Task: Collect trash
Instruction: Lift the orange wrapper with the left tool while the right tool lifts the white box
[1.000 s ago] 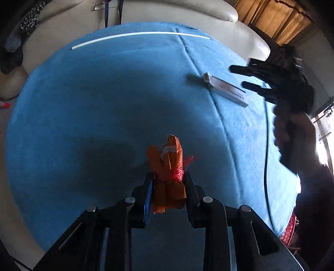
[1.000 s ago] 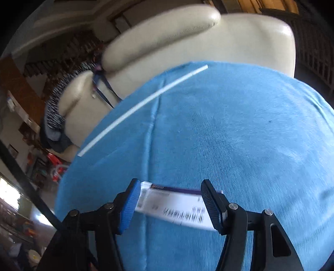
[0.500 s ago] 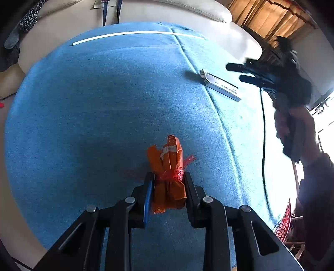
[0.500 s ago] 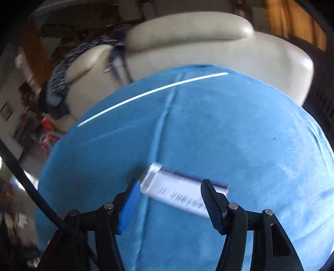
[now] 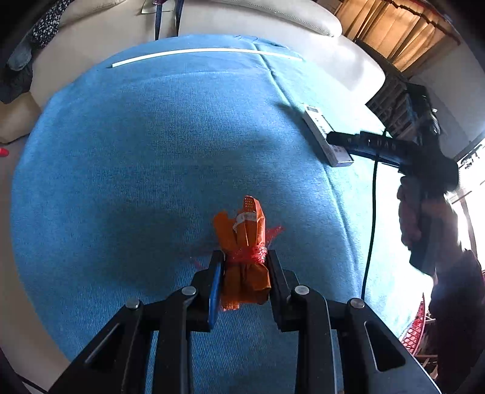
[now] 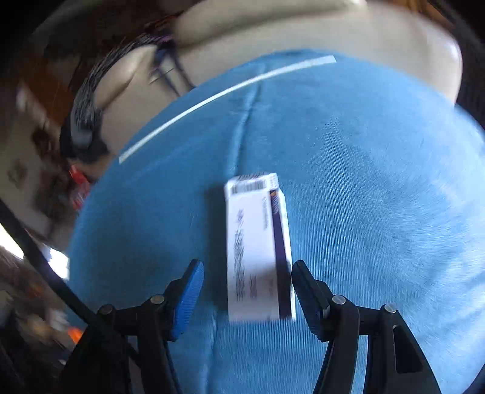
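My left gripper [image 5: 244, 257] is shut on a crumpled orange wrapper [image 5: 245, 239] tied with red netting, held just above the blue cloth [image 5: 151, 151]. A white and purple carton [image 6: 257, 245] lies flat on the cloth, pointing away from me. My right gripper [image 6: 247, 269] is open and straddles the carton's near half; its right finger is close to the carton's edge. In the left wrist view the carton [image 5: 326, 136] lies at the right, with the right gripper [image 5: 363, 142] over it.
A thin white strip [image 5: 206, 54] lies along the cloth's far side. A beige sofa [image 5: 257, 18] stands behind the cloth. A black cable [image 5: 371, 227] runs down the right side. Something red and meshed [image 5: 415, 327] shows at the lower right.
My right gripper has turned, so the carton now lies lengthwise between its fingers instead of across them, and it has moved lower over the carton. My left gripper holds the wrapper still.
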A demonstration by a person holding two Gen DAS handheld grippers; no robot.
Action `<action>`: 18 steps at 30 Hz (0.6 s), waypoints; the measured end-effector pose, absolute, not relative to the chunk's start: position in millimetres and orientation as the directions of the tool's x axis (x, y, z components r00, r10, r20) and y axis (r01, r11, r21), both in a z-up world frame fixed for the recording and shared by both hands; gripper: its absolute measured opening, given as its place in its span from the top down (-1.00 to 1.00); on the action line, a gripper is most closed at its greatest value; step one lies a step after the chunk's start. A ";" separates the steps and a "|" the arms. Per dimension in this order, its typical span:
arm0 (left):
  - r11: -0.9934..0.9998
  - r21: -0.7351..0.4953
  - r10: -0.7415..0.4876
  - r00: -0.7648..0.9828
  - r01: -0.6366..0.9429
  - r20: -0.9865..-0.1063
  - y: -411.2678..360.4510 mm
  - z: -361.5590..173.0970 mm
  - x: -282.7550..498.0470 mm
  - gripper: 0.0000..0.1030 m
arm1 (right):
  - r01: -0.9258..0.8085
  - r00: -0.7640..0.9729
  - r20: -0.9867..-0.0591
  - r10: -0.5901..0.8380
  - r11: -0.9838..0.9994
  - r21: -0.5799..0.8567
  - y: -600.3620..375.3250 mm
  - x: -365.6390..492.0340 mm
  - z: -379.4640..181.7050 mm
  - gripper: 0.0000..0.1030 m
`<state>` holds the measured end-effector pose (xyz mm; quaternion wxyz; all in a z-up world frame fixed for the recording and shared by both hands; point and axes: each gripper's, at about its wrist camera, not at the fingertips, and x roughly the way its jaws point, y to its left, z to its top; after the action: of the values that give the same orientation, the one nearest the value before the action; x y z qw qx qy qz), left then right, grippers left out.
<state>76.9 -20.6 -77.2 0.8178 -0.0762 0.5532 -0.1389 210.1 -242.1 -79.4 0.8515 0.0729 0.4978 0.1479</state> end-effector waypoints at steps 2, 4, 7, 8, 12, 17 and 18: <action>0.949 -0.280 -0.314 0.341 0.145 -0.886 -23.8 -79.5 78.4 0.43 | -0.183 0.499 -0.831 0.245 0.967 0.175 -231.1 203.2 -78.6 -0.25; 0.950 -0.273 -0.310 0.340 0.153 -0.888 -27.4 -75.6 77.1 0.43 | -0.148 0.520 -0.839 0.158 0.985 0.094 -222.2 207.6 -83.3 -0.25; 0.951 -0.263 -0.304 0.350 0.160 -0.886 -32.3 -71.0 73.3 0.43 | -0.109 0.537 -0.838 0.097 0.993 0.046 -211.6 210.0 -91.7 0.06; 0.952 -0.261 -0.303 0.351 0.162 -0.886 -33.9 -70.2 72.1 0.43 | -0.111 0.549 -0.833 0.071 0.994 0.011 -209.7 206.8 -92.4 0.06; 0.963 -0.208 -0.259 0.371 0.172 -0.892 -31.0 -69.4 76.7 0.43 | -0.144 0.549 -0.832 0.075 0.990 -0.005 -198.5 196.6 -89.7 0.07; 0.974 -0.127 -0.195 0.417 0.187 -0.888 -42.5 -61.6 72.3 0.43 | -0.143 0.577 -0.801 0.160 0.985 0.094 -216.9 155.1 -74.1 0.07; 0.976 -0.110 -0.183 0.425 0.190 -0.887 -44.2 -60.3 70.8 0.43 | -0.149 0.579 -0.791 0.198 0.979 0.136 -222.6 142.2 -69.1 0.07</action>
<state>70.8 -44.2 -60.3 0.8441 0.0035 0.5246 -0.1104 142.2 -222.6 -69.1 0.8880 0.0274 0.4485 0.0975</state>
